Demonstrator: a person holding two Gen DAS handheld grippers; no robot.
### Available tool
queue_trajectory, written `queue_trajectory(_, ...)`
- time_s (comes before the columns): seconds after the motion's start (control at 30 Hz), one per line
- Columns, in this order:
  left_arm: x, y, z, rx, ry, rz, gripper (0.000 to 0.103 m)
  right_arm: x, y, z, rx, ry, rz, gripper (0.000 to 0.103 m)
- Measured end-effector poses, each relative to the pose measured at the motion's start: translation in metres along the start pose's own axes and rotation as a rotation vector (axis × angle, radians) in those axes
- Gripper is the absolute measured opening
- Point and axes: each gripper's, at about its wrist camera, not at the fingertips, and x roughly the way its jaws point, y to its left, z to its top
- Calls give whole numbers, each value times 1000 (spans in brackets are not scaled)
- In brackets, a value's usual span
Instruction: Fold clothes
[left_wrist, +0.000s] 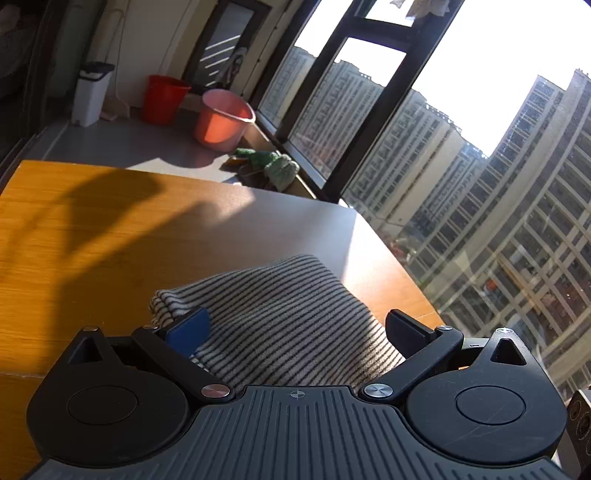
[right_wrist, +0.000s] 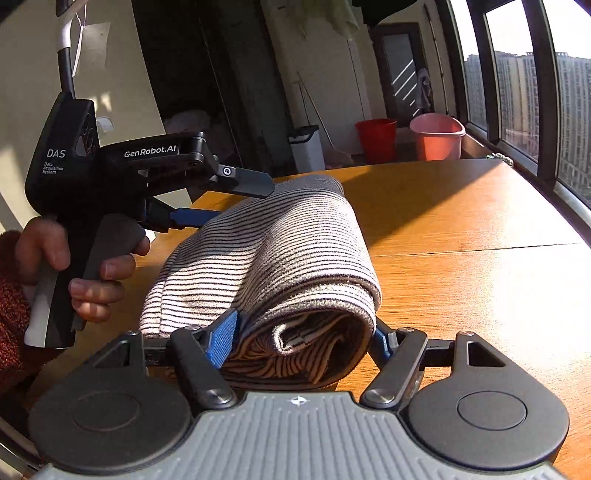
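We've got the folded striped garment (right_wrist: 280, 266) lying lengthwise away from us; right gripper (right_wrist: 303, 341) pinches its near end, left gripper (right_wrist: 236, 199) spread over the far-left edge.

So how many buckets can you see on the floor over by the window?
2. A red plastic bucket stands beside the white bin, and a paler pink plastic bucket stands next to it, nearer the window. Others may be hidden behind the table.

Home balcony w/ buckets (left_wrist: 221, 120), bin (left_wrist: 90, 94), high-rise windows (left_wrist: 461, 203).
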Motion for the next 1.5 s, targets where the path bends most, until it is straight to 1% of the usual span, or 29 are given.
queue_trajectory(0.07, -21, -7, 0, -35, -43, -31, 103, 0, 1, 0, -14, 0, -10, 72)
queue_trajectory(0.13, -42, -16, -8, -53, -80, -37, 103, 0, 4, 0, -26, -4, -21, 72)
queue_trajectory(0.27, -59, -25, -37, -84, -64, -36, 103, -1, 7, 3, -37, -7, -26, 72)
queue_trajectory(0.4, -74, -28, -63, -42, -75, 4, 103, -13, -5, 12, -8, 5, 20, 73)
queue_trajectory(0.47, -84, -22, -72, -30, -86, 5, 103, -32, 1, 16, -96, -43, 10, 73)
queue_trajectory(0.53, -90, -10, -80, -61, -75, -4, 101, -52, 7, 21, -189, -92, -1, 72)
queue_trajectory(0.57, -91, -1, -83, -90, -57, -4, 93, -58, 16, 21, -263, -103, 16, 72)
queue_trajectory(0.6, -91, 6, -88, -116, -38, -1, 78, -64, 25, 20, -340, -113, 36, 72)
queue_trajectory(0.63, -92, 13, -93, -141, -21, 2, 70, -65, 35, 18, -408, -115, 58, 72)
queue_trajectory(0.67, -93, 18, -96, -158, -14, 3, 69, -64, 47, 14, -474, -117, 80, 72)
queue_trajectory(0.73, -96, 22, -101, -168, -24, 3, 69, -54, 68, 4, -582, -104, 87, 73)
queue_trajectory(0.8, -102, 22, -105, -157, -37, -6, 69, -37, 88, -6, -685, -90, 64, 73)
queue_trajectory(0.83, -104, 20, -105, -147, -41, -10, 69, -29, 91, -5, -695, -71, 70, 71)
queue_trajectory(0.87, -107, 20, -106, -139, -42, -8, 69, -20, 95, -4, -700, -50, 77, 52)
queue_trajectory(0.9, -110, 20, -107, -130, -46, -2, 69, -14, 92, 4, -640, -21, 102, 33)
queue_trajectory(0.93, -113, 19, -108, -124, -54, 6, 69, -11, 85, 17, -539, -2, 143, 32)
queue_trajectory(0.97, -116, 20, -109, -127, -62, 7, 71, -12, 73, 34, -404, 0, 199, 24)
queue_trajectory(1.0, -119, 24, -110, -143, -71, 1, 74, -14, 65, 48, -308, -3, 240, 15)
queue_trajectory(1.03, -121, 29, -111, -169, -79, -12, 77, -16, 58, 60, -217, -7, 278, 15)
queue_trajectory(1.07, -122, 34, -112, -194, -83, -22, 77, -15, 53, 70, -159, 1, 311, 15)
queue_trajectory(1.1, -123, 37, -112, -214, -87, -29, 77, -12, 52, 75, -130, 10, 329, 15)
queue_trajectory(1.17, -123, 39, -113, -237, -92, -37, 77, 0, 53, 76, -101, 62, 343, 15)
queue_trajectory(1.27, -124, 36, -109, -236, -98, -63, 77, 29, 51, 50, -64, 168, 329, 15)
queue_trajectory(1.3, -124, 34, -106, -232, -98, -75, 77, 34, 52, 40, -51, 167, 337, 15)
queue_trajectory(1.37, -121, 28, -97, -218, -102, -95, 80, 34, 57, 30, -81, 135, 330, 15)
queue_trajectory(1.4, -118, 24, -91, -205, -102, -104, 81, 33, 64, 28, -123, 121, 310, 15)
queue_trajectory(1.43, -112, 17, -84, -184, -101, -111, 81, 31, 71, 27, -169, 107, 289, 15)
queue_trajectory(1.5, -97, 3, -70, -133, -95, -105, 81, 25, 88, 19, -306, 75, 252, 21)
